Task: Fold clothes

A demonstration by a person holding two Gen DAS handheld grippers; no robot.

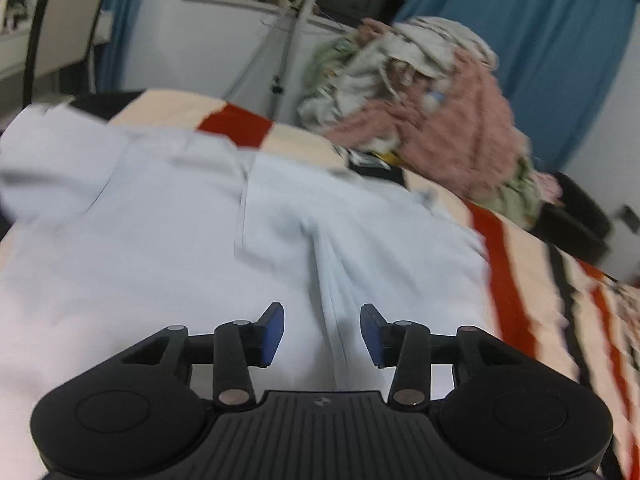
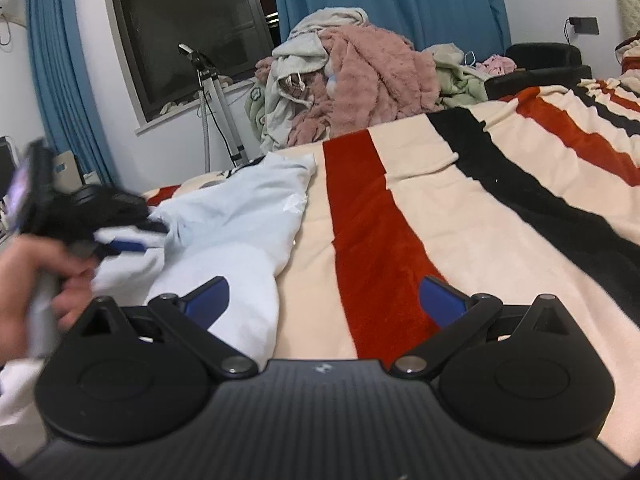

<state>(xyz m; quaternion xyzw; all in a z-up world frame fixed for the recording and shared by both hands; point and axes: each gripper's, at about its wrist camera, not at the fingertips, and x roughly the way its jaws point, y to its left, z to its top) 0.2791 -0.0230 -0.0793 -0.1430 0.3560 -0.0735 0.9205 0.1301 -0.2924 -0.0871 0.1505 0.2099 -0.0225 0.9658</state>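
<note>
A pale blue garment (image 1: pixel 180 232) lies spread over the striped blanket (image 1: pixel 516 280); a raised crease runs down its middle. My left gripper (image 1: pixel 323 334) hovers low over it, open, its blue pads on either side of that crease. In the right wrist view the garment (image 2: pixel 240 208) lies bunched at the left. My right gripper (image 2: pixel 324 296) stands wide open above the blanket's red stripe (image 2: pixel 368 240), its left pad over the garment's near edge. A hand (image 2: pixel 28 280) holds the blurred left gripper (image 2: pixel 120 244) against the cloth.
A heap of pink, grey and green clothes (image 2: pixel 352 80) sits at the bed's far edge. A tripod (image 2: pixel 216 104) stands by the window with its blue curtains (image 2: pixel 384 0). A black seat (image 2: pixel 540 64) is at far right, a chair (image 1: pixel 68 28) at far left.
</note>
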